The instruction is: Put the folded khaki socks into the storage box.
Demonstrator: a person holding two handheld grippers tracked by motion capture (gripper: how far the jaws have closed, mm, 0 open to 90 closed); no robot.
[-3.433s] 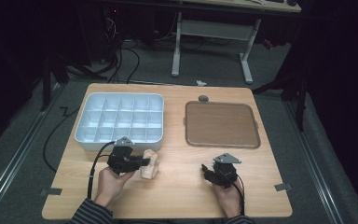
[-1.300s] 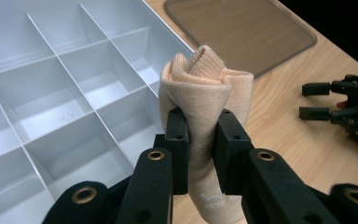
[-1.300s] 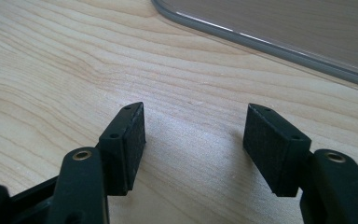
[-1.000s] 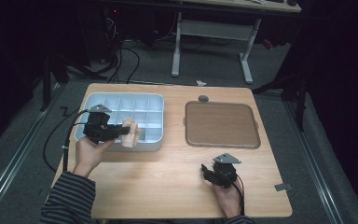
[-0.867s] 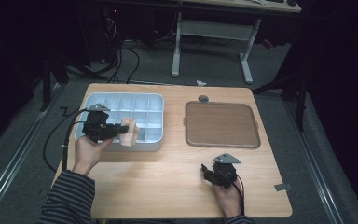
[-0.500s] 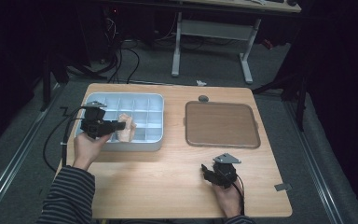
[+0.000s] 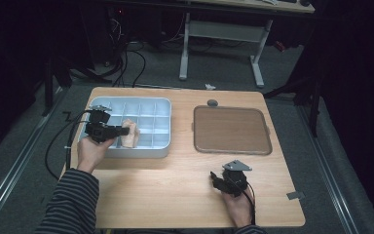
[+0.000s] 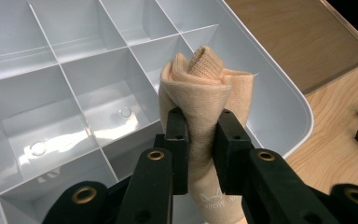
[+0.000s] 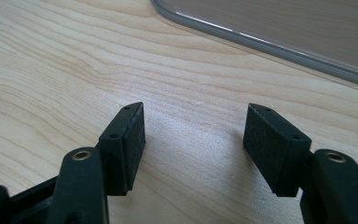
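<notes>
Since the earliest frame, the rolled beige cloth has been carried off the bare front of the wooden table and is now held over the near rows of the white divided tray. It is pinched about its middle between the closed jaws of the left gripper, with the rolled end standing up past the pads, as seen in the left gripper view. The carry therefore appears nearly done, and what is left is judged to be a lowering into one compartment and a release. Which cell lies directly beneath cannot be told for certain, though one near the tray's right wall seems likely. Thin dividers are seen close on every side of the roll, so little room is left for drift, and the rounded outer rim is just beside it. Further right, the flat brown tray lies well apart and bare. At the right front, the right gripper is rested on open wood, its jaws spread wide with nothing between them
</notes>
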